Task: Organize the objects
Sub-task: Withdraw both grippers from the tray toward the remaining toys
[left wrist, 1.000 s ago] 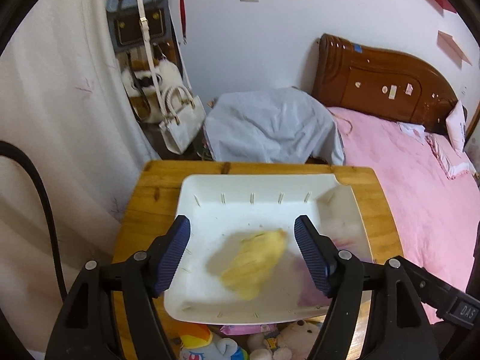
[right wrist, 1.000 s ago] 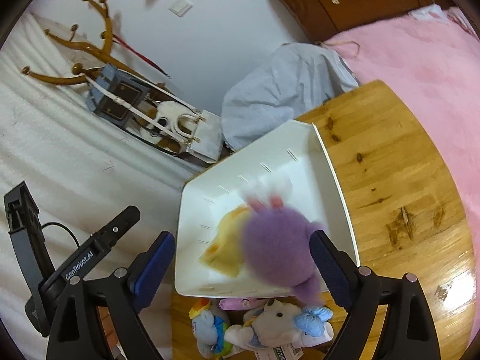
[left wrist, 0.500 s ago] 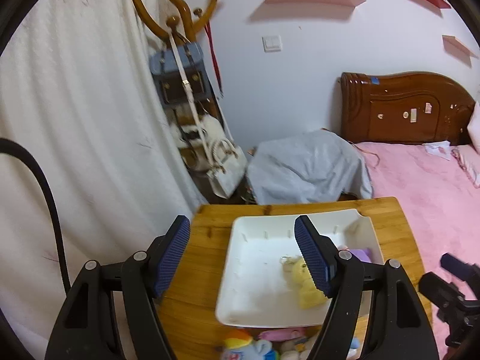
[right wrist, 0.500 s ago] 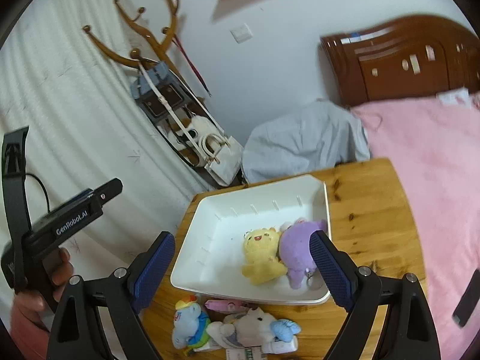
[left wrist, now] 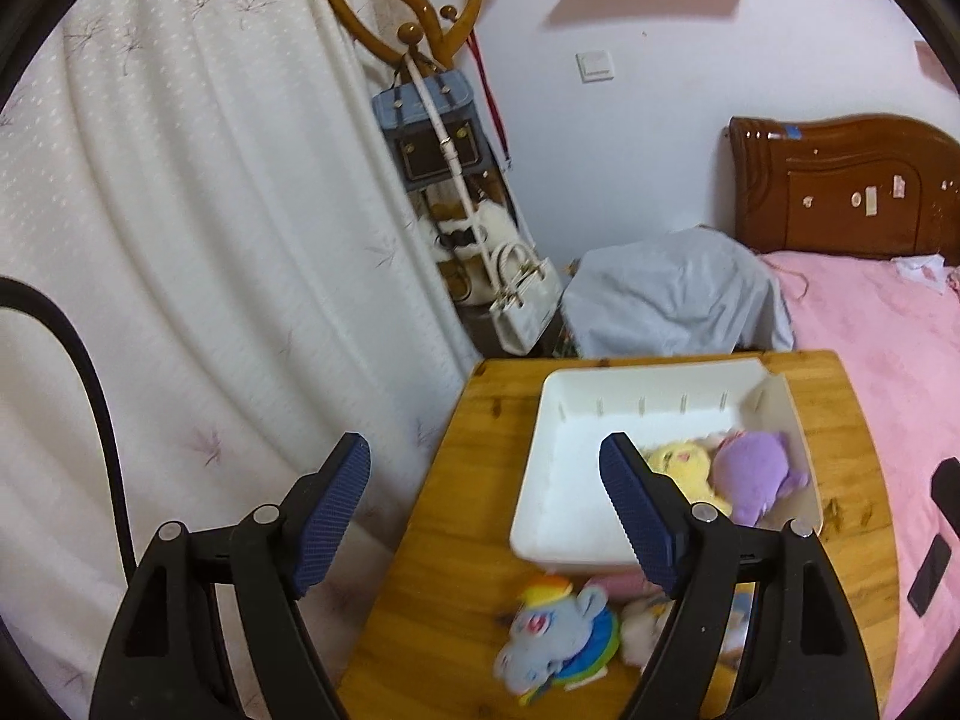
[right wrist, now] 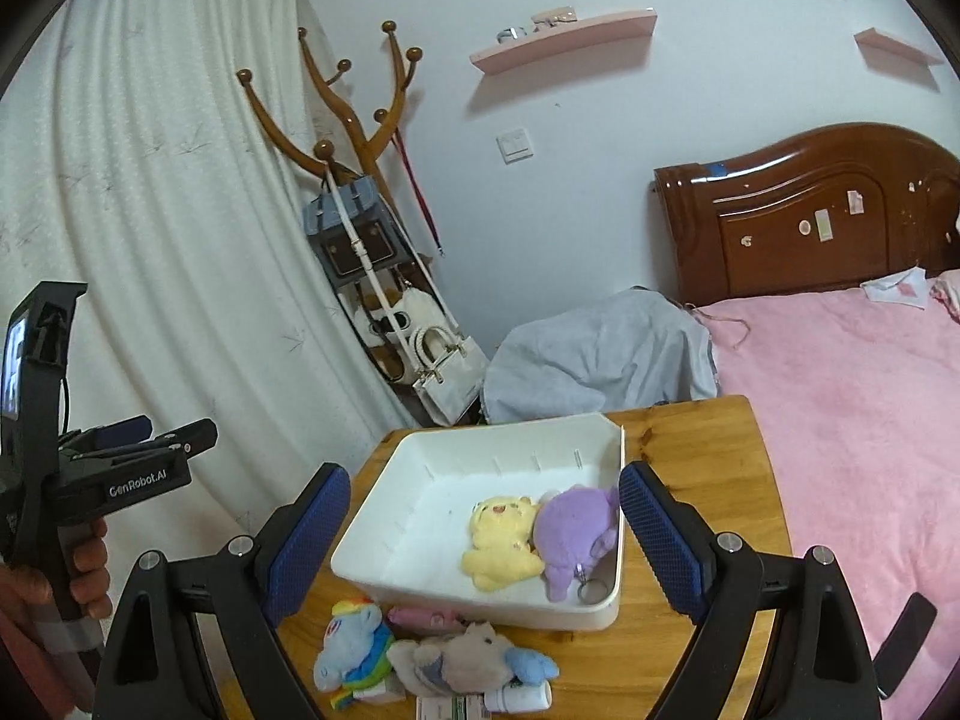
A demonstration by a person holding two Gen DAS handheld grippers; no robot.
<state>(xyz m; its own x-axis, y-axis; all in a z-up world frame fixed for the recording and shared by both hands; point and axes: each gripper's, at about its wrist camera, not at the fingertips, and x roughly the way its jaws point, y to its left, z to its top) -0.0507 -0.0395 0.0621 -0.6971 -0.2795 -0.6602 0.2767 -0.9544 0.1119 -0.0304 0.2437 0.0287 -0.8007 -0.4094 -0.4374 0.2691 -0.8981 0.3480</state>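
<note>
A white tray (right wrist: 420, 498) sits on a wooden table (right wrist: 702, 618). In it lie a yellow plush (right wrist: 501, 543) and a purple plush (right wrist: 576, 531), side by side at the right end; they also show in the left wrist view, yellow (left wrist: 684, 468) and purple (left wrist: 756, 474), in the tray (left wrist: 570, 480). In front of the tray lie a blue pony plush (right wrist: 354, 645) and a grey-and-blue plush (right wrist: 468, 663). My right gripper (right wrist: 483, 540) is open and empty, held above the tray's front. My left gripper (left wrist: 486, 510) is open and empty, left of the tray. The pony (left wrist: 558, 630) lies below it.
A pink item (right wrist: 420, 618) and small packets (right wrist: 462, 705) lie by the front plushes. A coat stand with bags (right wrist: 372, 276) stands behind the table by a white curtain. A grey-covered object (right wrist: 600, 354) and a pink bed (right wrist: 852, 396) lie behind and right.
Both grippers have pulled back and up from the tray, leaving the yellow and purple plushes lying in it. The left gripper has shifted to the left.
</note>
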